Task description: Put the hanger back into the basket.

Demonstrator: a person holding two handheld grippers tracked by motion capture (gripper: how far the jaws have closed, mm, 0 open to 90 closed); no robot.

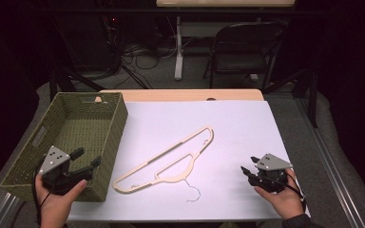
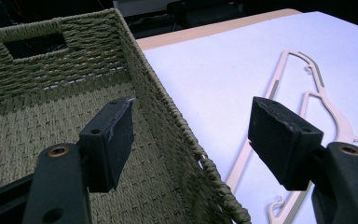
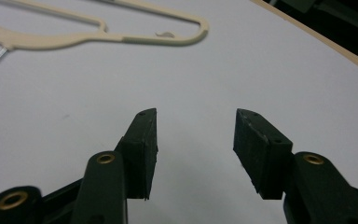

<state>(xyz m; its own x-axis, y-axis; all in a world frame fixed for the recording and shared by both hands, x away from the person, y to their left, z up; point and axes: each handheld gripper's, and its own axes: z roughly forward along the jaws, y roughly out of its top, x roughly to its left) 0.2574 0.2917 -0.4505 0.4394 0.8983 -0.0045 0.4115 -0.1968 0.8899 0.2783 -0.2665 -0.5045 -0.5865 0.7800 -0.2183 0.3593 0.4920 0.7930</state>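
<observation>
High view: nearest you, both hands rest at the counter's (image 1: 228,118) front edge. Your left claw (image 1: 88,159) stands wide over the near wall of the woven basket (image 1: 116,121), gripping nothing; your right claw (image 1: 248,165) stands part open above bare white sheet, likewise gripping nothing. Between them the cream hanger (image 1: 171,159) lies flat, wire hook toward you, untouched. Judged step: approach, before any grasp. Next, bring one claw across to a hanger bar. Farther left, the basket appears empty.
</observation>
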